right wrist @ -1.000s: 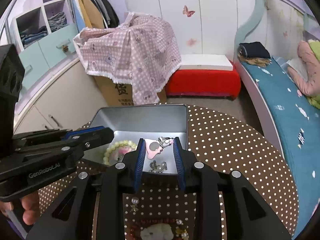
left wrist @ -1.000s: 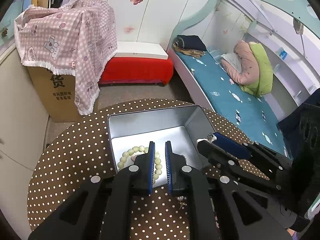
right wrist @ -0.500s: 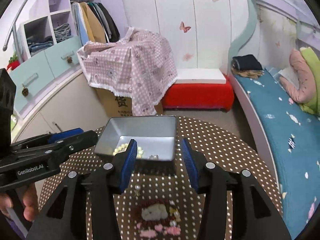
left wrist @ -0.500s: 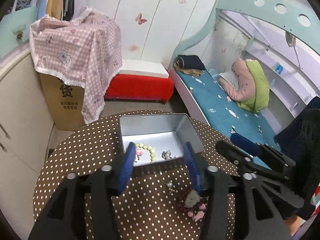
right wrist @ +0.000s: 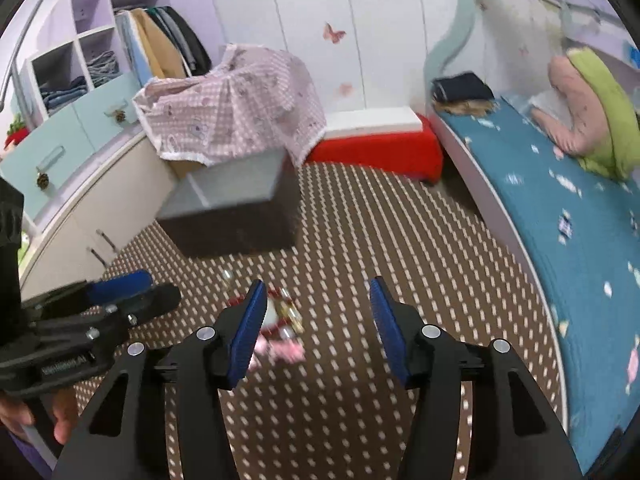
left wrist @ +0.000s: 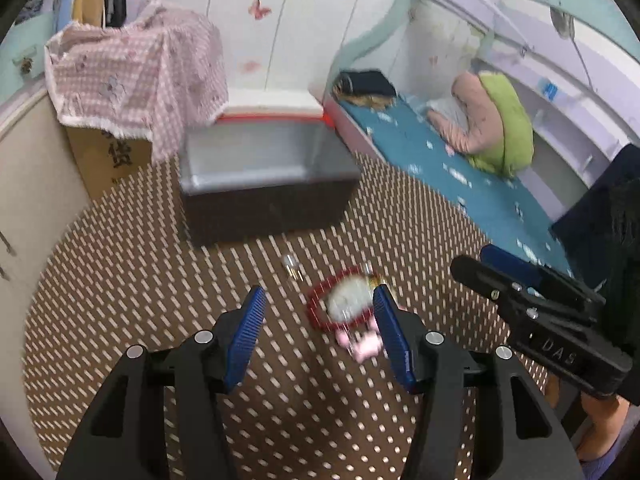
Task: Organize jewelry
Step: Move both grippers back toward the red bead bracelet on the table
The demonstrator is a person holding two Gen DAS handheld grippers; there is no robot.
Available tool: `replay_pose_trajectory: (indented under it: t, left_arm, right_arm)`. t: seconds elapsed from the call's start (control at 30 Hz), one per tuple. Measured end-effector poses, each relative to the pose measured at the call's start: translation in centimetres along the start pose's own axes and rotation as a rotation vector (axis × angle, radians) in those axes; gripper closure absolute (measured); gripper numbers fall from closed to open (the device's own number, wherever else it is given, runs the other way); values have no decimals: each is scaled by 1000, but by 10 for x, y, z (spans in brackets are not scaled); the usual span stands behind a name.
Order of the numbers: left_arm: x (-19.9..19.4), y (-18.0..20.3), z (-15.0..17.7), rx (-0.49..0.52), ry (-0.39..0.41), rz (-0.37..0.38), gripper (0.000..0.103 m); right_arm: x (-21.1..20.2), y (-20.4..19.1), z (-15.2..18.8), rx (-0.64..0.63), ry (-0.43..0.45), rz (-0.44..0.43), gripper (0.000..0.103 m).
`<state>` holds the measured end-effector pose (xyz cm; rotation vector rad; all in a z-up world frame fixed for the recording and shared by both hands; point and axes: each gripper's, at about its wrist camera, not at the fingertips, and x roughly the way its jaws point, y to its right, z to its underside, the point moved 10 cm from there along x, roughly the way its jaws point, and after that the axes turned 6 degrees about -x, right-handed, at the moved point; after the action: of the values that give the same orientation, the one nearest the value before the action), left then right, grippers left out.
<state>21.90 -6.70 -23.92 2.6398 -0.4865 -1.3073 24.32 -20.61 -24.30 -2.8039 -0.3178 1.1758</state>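
Note:
A grey metal tin stands at the far side of the round dotted table; its inside is hidden from this low angle. It also shows in the right wrist view. A red bead bracelet with a white stone, a pink piece and a small earring lie on the table. My left gripper is open and empty just before the bracelet. My right gripper is open and empty, with the bracelet at its left finger.
A pink checked cloth covers a cardboard box beyond the table. A red bench stands at the wall. A bed with a blue sheet runs along the right. Cabinets stand at the left.
Both grippers have opened wide, pulled back from the tin and dropped low toward the table. The tin's inside is no longer visible. Both views are motion-blurred.

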Motion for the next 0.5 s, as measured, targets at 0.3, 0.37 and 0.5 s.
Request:
replay_pose_trajectory:
  t: [0.3,0.37,0.5]
  left_arm:
    - [37,22,42,47,-82,-35,49]
    - [39,25,42,72,-79,-55,49]
    - [41,28,43,111,-69,-83,51]
  right_arm:
    - [12,15,37,44,-52,-19,50]
    - [13,15,39,43,-54,-22,50]
    - [15,14,41,41,-58,-29,50]
